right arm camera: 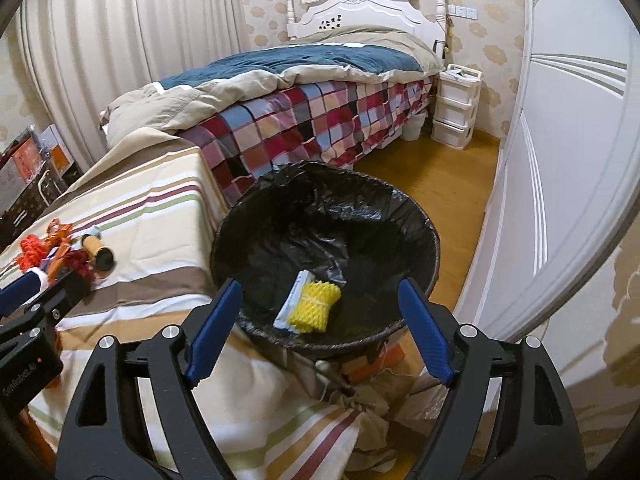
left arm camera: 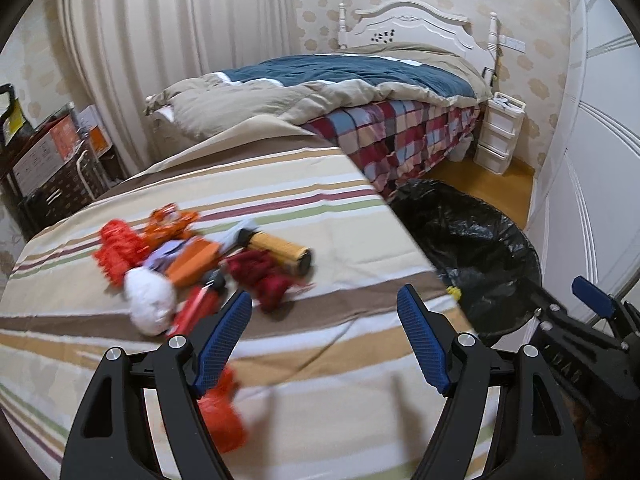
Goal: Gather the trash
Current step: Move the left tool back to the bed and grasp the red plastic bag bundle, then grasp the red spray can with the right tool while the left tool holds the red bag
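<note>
A pile of trash lies on the striped tablecloth (left arm camera: 320, 208): orange foam netting (left arm camera: 116, 254), a white crumpled wad (left arm camera: 150, 300), dark red netting (left arm camera: 262, 276), a yellow tube (left arm camera: 280, 250) and an orange piece (left arm camera: 222, 420) near the left finger. My left gripper (left arm camera: 324, 332) is open and empty, just in front of the pile. My right gripper (right arm camera: 320, 316) is open and empty above the black-lined trash bin (right arm camera: 420, 224). In the bin lie yellow foam netting (right arm camera: 316, 306) and a white packet (right arm camera: 292, 300). The pile also shows in the right wrist view (right arm camera: 68, 254).
The bin (left arm camera: 480, 248) stands on the floor right of the table. A bed (right arm camera: 300, 92) with a plaid cover stands behind. White drawers (right arm camera: 456, 108) sit in the far corner, a white wardrobe (right arm camera: 560, 160) at the right, boxes (left arm camera: 52, 160) at the left.
</note>
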Demonstrator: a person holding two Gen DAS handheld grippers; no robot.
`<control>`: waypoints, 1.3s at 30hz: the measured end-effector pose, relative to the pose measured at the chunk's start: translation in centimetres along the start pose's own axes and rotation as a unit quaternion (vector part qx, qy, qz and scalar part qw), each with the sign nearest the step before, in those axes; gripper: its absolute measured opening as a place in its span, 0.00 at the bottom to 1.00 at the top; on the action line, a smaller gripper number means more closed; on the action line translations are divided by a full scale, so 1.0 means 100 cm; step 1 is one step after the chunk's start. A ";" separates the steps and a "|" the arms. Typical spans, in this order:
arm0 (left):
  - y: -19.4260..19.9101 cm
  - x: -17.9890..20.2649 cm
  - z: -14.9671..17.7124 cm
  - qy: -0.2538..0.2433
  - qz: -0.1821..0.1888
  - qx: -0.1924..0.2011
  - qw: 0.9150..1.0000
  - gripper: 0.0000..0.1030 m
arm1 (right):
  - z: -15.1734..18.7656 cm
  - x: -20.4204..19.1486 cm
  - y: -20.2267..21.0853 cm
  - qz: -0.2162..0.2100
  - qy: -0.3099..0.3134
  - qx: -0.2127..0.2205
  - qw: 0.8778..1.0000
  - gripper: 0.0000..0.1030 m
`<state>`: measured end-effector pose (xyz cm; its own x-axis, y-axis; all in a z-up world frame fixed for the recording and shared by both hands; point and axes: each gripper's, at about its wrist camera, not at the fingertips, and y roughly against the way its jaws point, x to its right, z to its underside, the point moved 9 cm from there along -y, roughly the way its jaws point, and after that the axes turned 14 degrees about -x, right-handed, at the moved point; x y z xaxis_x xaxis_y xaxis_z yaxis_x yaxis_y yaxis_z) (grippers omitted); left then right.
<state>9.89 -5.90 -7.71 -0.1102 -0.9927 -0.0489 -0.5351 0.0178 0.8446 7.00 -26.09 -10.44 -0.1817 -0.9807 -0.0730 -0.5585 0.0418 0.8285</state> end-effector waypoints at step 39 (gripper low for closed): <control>-0.003 -0.092 0.078 0.047 0.013 -0.047 0.998 0.45 | 0.043 -0.100 0.008 -0.038 0.097 -0.020 0.994 0.78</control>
<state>4.53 4.17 -11.65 -0.0417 -0.9989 0.0196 -0.4525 0.0364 0.8910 4.93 -15.46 -11.42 0.0221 -0.9993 -0.0299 -0.5309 -0.0371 0.8467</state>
